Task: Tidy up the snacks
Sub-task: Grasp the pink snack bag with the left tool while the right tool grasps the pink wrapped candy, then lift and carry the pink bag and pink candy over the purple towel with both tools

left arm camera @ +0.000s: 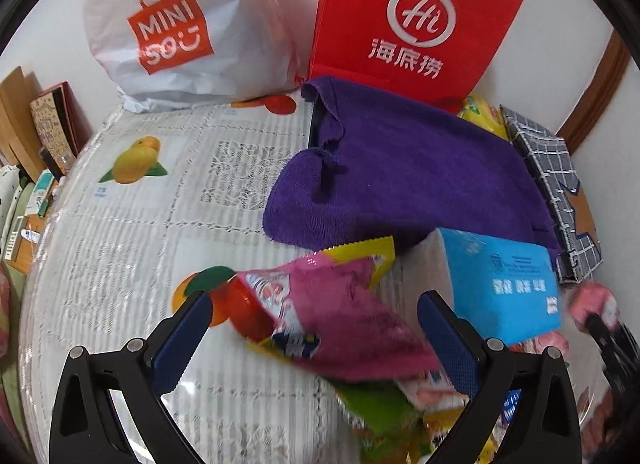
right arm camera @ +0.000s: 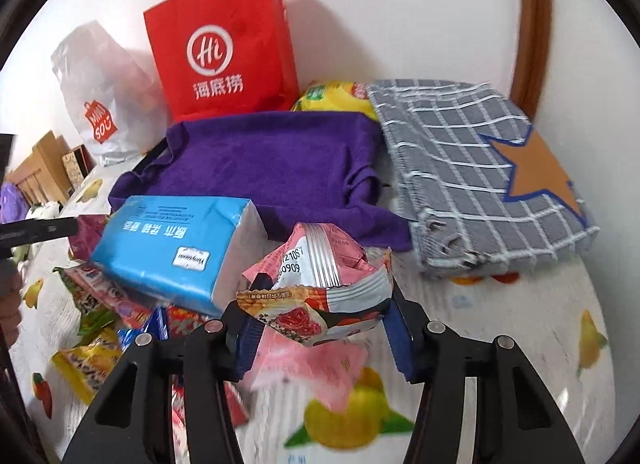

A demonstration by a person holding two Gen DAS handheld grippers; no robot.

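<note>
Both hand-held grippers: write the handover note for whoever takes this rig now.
Right hand-held gripper: shut on a crumpled pink foil snack packet.
Left hand-held gripper: open, with a magenta snack bag between its fingers, not clamped.
Other loose snacks lie piled beside the blue tissue pack, before the purple towel.
Done: nothing visibly sorted.
Left: the whole pile.

Snack pile [left arm camera: 404,404] blurred, cut by lower edge; labels unreadable. Purple towel [right arm camera: 272,168] hides tray beneath. Yellow packet [right arm camera: 332,98] mostly covered.

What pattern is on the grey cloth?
White grid checks on the grey cloth, plus an orange star; right wrist view.
</note>
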